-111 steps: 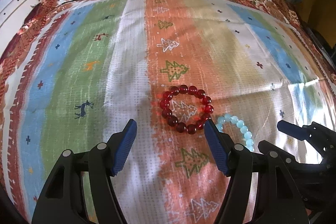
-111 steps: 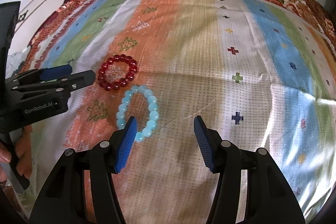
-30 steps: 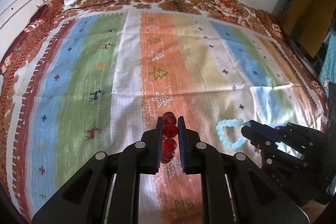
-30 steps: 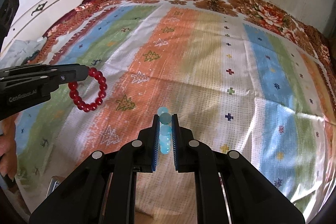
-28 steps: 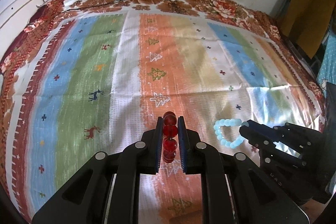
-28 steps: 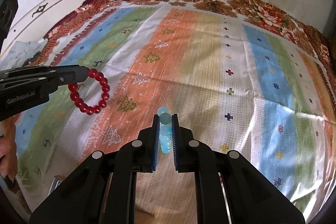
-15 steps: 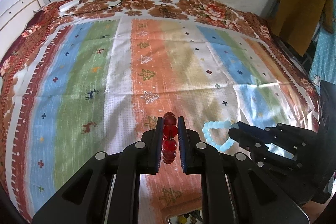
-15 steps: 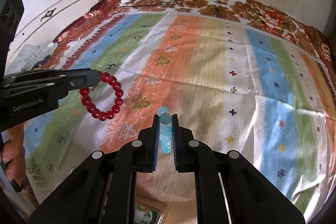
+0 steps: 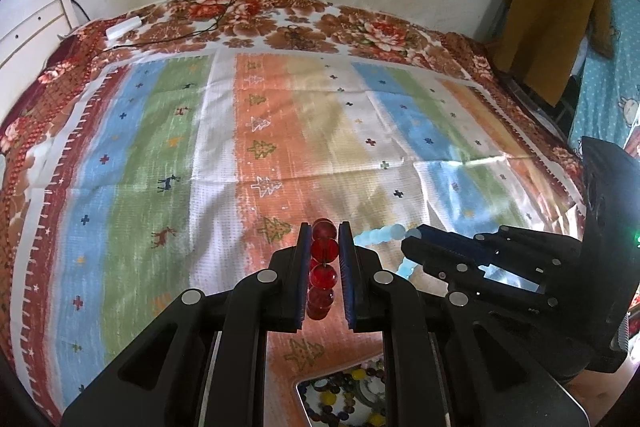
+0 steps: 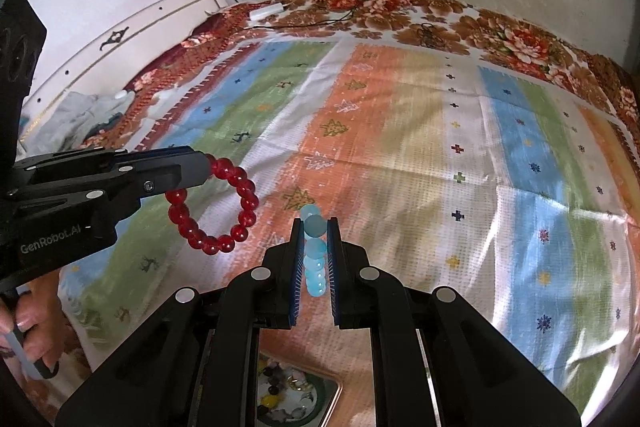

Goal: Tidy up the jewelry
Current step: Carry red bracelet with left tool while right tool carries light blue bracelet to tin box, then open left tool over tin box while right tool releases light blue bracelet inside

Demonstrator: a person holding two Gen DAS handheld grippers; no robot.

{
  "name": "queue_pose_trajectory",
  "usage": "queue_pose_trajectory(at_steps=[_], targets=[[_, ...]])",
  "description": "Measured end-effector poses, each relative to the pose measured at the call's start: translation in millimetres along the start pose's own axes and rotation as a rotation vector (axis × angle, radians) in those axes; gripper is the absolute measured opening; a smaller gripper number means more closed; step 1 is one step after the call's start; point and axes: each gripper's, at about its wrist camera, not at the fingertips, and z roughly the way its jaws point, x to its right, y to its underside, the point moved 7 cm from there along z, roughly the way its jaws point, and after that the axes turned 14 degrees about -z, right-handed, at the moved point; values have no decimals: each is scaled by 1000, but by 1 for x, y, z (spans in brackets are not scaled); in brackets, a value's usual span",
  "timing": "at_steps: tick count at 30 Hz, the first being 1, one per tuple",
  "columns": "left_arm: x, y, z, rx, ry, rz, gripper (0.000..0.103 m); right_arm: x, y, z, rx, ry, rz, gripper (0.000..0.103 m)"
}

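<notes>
Glass-like red beads [image 9: 323, 269] sit clamped in my left claw [image 9: 324, 267], aqua beads [image 10: 315, 259] in my right claw [image 10: 314, 263]; both hang above the tray [image 10: 300, 397]. I judge them light, slick, elastic-strung loops; pinch across one bead, never the cord.

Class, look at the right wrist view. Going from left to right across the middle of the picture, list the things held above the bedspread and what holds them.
left gripper → red bead bracelet hanging from it → light blue bead bracelet clamped in the right gripper.
</notes>
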Motion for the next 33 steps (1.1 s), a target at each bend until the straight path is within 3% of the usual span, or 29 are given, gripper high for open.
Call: queue_pose_trajectory(at_steps=[33], targets=[[8,51,-51,51,64,25,13,-31,30,-58,81,-58,-34,12]])
